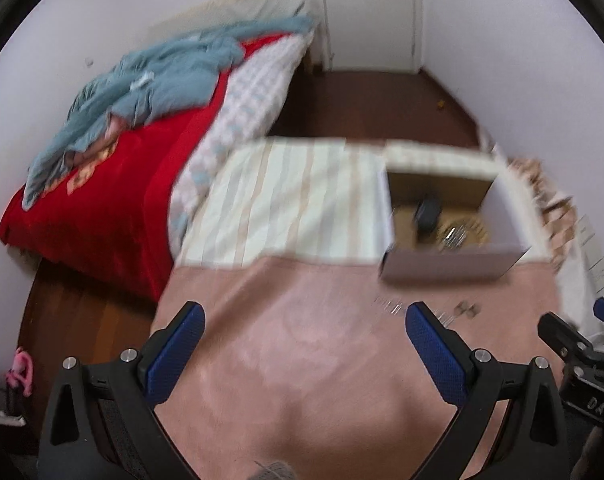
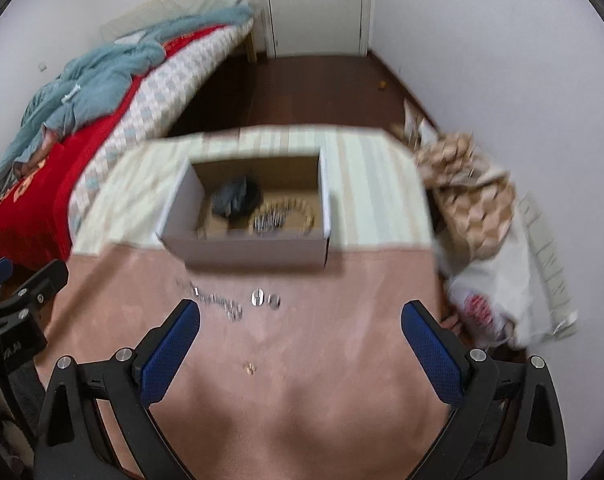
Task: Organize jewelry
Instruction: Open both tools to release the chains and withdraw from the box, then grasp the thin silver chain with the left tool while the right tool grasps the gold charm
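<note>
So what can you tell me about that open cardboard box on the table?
The cardboard box is shallow and rectangular, white outside and plain brown inside, with no lid on it. It sits upright across the line where the pink cloth meets the striped cloth. Inside lie a dark blue-black bundle, a beige beaded ring and something silvery; blur hides the details. Neither gripper touches it.
</note>
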Available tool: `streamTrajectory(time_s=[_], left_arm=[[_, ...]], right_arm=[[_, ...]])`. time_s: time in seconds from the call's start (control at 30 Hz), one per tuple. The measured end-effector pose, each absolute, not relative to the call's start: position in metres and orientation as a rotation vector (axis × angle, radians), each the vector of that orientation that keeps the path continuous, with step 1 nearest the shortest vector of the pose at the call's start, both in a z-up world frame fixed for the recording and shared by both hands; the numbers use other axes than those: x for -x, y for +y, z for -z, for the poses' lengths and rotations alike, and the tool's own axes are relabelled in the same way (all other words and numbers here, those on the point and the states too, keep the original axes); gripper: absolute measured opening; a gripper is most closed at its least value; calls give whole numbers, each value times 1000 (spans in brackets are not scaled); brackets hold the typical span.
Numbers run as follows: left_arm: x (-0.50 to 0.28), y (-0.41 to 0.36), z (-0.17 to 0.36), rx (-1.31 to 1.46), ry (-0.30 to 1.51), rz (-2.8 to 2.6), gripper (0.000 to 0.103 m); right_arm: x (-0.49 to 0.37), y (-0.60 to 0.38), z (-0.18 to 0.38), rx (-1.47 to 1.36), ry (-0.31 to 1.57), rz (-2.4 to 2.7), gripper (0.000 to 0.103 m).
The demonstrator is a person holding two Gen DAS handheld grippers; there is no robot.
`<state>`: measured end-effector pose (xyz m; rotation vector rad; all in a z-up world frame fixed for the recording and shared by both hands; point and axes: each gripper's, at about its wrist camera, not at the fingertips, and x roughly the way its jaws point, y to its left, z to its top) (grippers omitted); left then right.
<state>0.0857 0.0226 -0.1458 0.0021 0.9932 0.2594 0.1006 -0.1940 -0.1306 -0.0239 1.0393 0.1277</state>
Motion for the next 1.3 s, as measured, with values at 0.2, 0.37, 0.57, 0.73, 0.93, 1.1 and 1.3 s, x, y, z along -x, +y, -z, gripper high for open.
streamTrajectory(time_s=[0.2, 0.37, 0.57, 0.73, 0.93, 1.1, 1.3], left_arm=[[-77, 40, 209, -22, 1141, -311, 103], [-71, 52, 229, -30, 1184, -331, 103], [-73, 51, 234, -33, 1193, -324, 103], [-80, 42, 232, -38, 1185, -302, 103], [-100, -2, 227, 4, 1151, -166, 102], [-119, -50, 242, 17, 1188, -45, 102], [-134, -86, 256, -46, 1198, 5, 89]], right_arm=[[-87, -182, 216, -35, 1160, -223, 62], [-73, -164, 243, 4, 1142, -267, 54], [-65, -147, 254, 146, 1068, -234, 13], [-67, -162, 253, 83, 1068, -219, 12], [-80, -214, 235, -40, 1055, -119, 12], [-92, -248, 230, -87, 1046, -39, 12], [-102, -268, 234, -128, 1048, 3, 12]])
